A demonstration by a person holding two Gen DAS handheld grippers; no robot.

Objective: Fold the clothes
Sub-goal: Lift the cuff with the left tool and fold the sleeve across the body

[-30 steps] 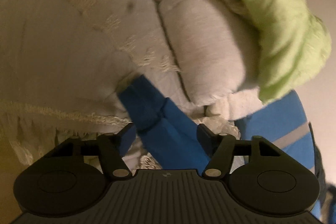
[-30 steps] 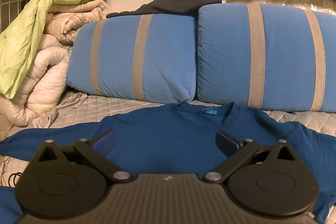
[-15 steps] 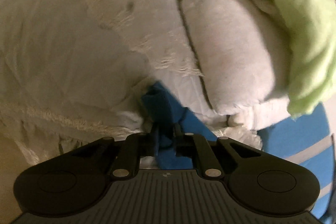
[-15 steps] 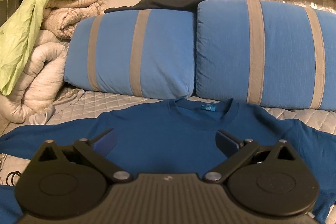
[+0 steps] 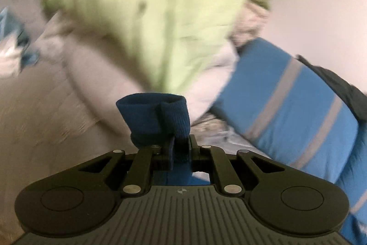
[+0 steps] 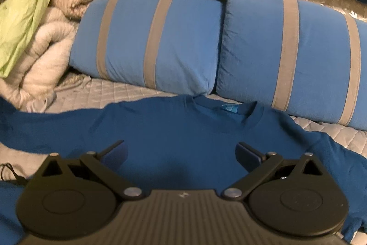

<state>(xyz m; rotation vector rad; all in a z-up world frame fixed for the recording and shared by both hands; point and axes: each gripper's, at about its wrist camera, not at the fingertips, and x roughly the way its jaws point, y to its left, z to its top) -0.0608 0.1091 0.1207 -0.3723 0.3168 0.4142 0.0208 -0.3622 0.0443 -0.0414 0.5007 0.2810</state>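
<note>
Up close on the left wrist view, the left gripper has its jaws pinched tight on the ribbed cuff of the blue sweater's sleeve, which stands up above the fingers against a blurred lime-green cloth and pale rolled quilts. From the right wrist view, the right gripper hangs with jaws wide apart and nothing between them, above the blue sweater spread flat on the quilted bed cover, collar towards two blue striped pillows.
</note>
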